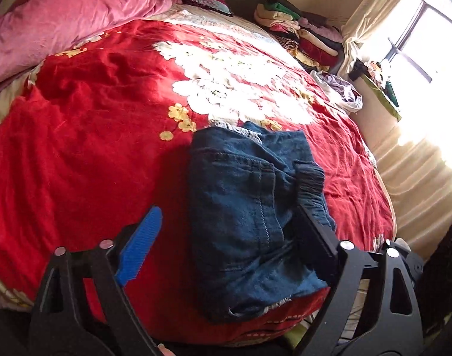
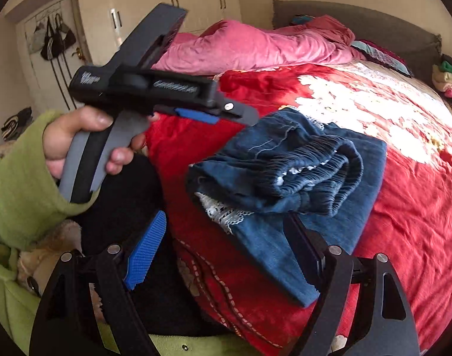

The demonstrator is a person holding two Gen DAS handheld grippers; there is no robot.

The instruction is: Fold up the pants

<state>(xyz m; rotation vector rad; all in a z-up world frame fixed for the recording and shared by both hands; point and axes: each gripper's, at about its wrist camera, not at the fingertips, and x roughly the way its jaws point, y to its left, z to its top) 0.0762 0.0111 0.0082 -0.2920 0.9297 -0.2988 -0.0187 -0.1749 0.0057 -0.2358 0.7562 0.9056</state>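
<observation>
Since the pants (image 1: 249, 207) are soft denim with a gathered elastic waistband (image 2: 324, 163), they should handle as a limp, fairly heavy bundle that sags and slides apart unless taken through several layers at once. They lie folded into a compact stack near the close edge of the bed (image 1: 77, 148), on its red cover. Thick folded edges or the waistband look like the firmest places to take hold; the lace trim (image 2: 223, 212) looks delicate and is best left alone.

Both pairs of jaws stand wide apart and hold nothing. The left gripper (image 1: 223, 237) straddles the stack's near end; the right gripper (image 2: 226, 243) hovers at its side.

A pink duvet (image 1: 62, 14) and a clothes pile (image 1: 297, 29) sit well apart, so nothing blocks the way.
</observation>
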